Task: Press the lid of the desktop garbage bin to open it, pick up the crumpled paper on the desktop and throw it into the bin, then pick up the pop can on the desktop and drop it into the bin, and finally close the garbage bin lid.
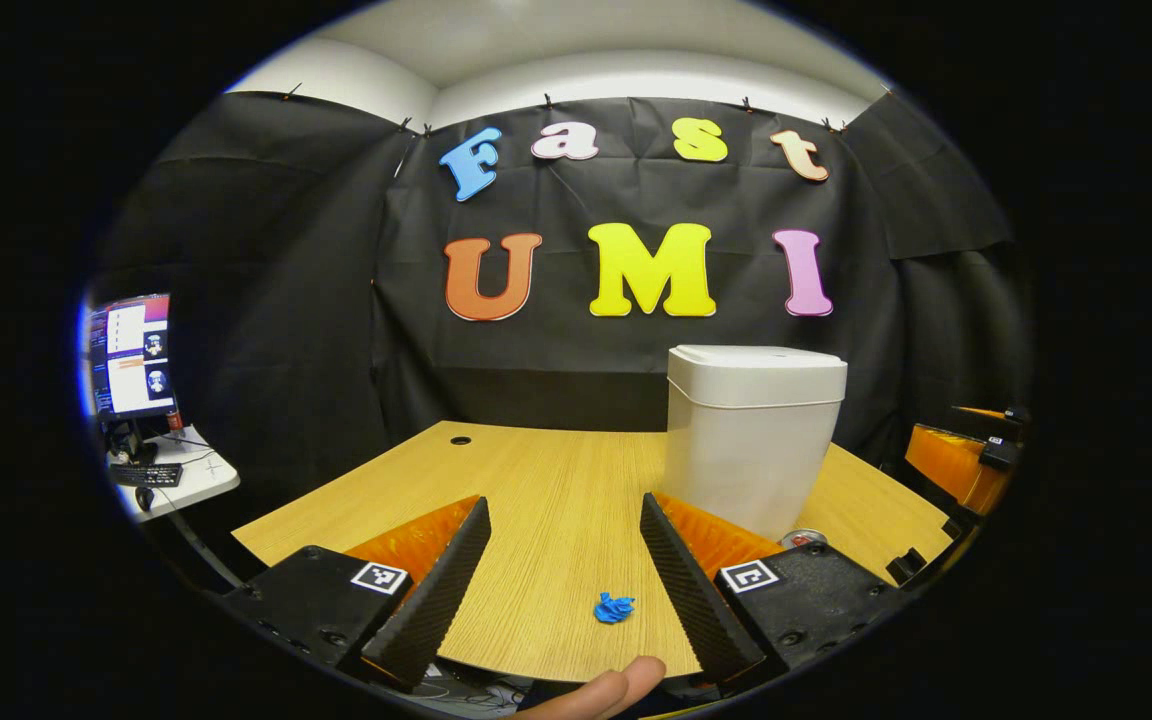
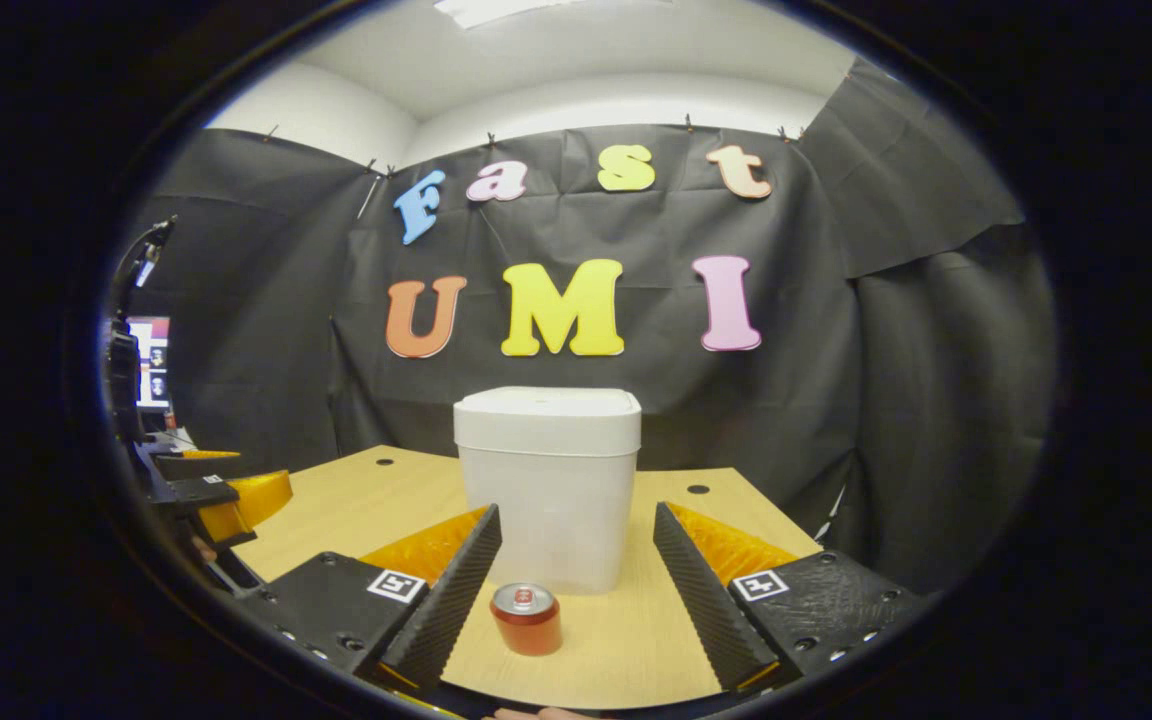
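Waiting: both grippers, left and right, hover with jaws spread, empty. Bin lid shut, mid-counter. Crumpled paper looks light and soft, so pinch anywhere; pop can looks thin and slick, so grip its sides.

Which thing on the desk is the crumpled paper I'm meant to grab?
Start at the pale wooden desktop and find the tall white plastic bin, lid shut. Nearer than it lies a small bright-blue crumpled wad. It is the lowest, smallest item, unlike the upright red metal can.
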The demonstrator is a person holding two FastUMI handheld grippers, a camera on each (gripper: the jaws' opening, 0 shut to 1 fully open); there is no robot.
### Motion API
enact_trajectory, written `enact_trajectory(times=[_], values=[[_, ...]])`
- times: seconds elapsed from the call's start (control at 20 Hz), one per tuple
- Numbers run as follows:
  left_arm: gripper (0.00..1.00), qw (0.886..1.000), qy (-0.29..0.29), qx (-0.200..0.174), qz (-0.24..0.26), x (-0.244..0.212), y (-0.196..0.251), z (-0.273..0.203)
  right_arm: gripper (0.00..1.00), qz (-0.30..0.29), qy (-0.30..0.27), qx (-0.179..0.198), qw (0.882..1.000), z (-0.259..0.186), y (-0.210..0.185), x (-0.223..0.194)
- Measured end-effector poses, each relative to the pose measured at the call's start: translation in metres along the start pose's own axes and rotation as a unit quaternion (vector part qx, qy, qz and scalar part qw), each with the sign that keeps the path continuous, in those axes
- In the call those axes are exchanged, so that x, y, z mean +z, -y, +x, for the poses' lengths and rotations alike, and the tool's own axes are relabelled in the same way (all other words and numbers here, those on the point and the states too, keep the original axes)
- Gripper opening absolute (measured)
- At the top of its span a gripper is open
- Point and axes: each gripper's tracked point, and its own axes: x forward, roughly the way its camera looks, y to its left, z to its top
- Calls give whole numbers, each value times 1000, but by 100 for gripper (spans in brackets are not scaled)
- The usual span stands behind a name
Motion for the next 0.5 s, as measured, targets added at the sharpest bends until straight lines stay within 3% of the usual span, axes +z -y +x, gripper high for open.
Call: enact_trajectory(times=[0.5], values=[[98,1000,-13,5,6,-9,0,4,94,4,7,1,1000,31,-10,13]])
